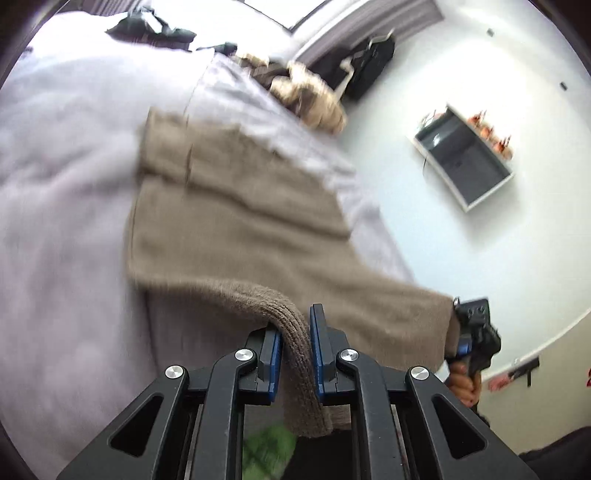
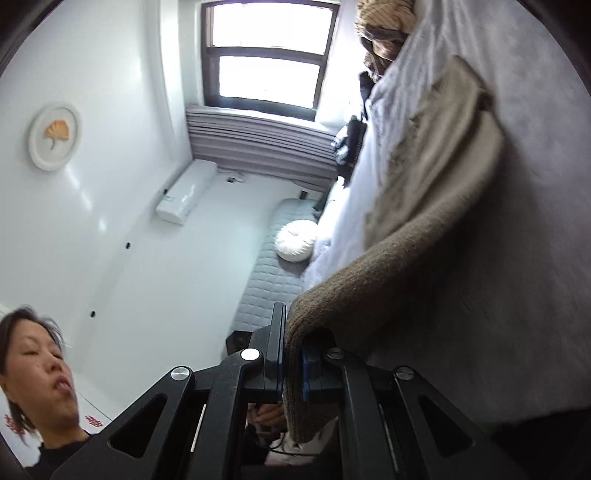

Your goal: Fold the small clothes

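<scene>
A brown knitted garment (image 1: 236,221) lies spread on the pale lilac bed cover (image 1: 62,166). Its near ribbed edge is lifted off the bed. My left gripper (image 1: 295,350) is shut on one corner of that edge, with the knit pinched between the blue pads. My right gripper (image 1: 461,345) appears at the right in the left wrist view, clamped on the other corner. In the right wrist view my right gripper (image 2: 293,363) is shut on the ribbed hem of the garment (image 2: 424,206), which rises from the bed cover (image 2: 517,295).
Tan and dark clothes (image 1: 310,96) are piled at the bed's far side, and more dark clothes (image 1: 151,27) lie further back. A grey open box (image 1: 463,157) is on the white floor. A person (image 2: 33,384) is close at the lower left of the right wrist view.
</scene>
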A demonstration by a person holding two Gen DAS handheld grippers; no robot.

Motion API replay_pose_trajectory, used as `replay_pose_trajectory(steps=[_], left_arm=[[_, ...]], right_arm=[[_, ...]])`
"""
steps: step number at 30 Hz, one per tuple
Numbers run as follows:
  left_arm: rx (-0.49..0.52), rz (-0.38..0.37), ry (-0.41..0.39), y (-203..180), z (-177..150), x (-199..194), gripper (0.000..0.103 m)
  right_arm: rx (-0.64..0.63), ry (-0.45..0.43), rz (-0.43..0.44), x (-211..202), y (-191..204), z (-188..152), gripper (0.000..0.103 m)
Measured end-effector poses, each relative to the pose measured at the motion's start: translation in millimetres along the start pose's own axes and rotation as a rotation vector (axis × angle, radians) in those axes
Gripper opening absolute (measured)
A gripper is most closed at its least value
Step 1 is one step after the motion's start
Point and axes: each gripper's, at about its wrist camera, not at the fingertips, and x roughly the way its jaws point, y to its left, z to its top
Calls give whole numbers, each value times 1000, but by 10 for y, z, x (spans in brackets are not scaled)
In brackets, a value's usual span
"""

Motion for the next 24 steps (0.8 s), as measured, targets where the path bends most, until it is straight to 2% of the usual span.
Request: replay_pose_trajectory(steps=[5,9,13,18,21,24], left_arm=[[19,14,-100,-53,623,36,16],[26,27,-130,-15,1105,181,16],[22,49,-152,109,1572,424,16],[-54,123,-128,487,2021,911,16],[-64,232,-101,781,2208,1291,16],[-77,304,-54,1035,2270,1620,16]], right_arm=[[-56,-4,-17,388,257,528,7],[-80,-9,-58,540,408,1132,7],[-56,-26,-104,803,344,1635,7],[109,-78,-207,1014,-350,2160,7],[215,-99,-289,1122,-896,2379,7],[289,-94,-373,1232,-1361,2483,7]])
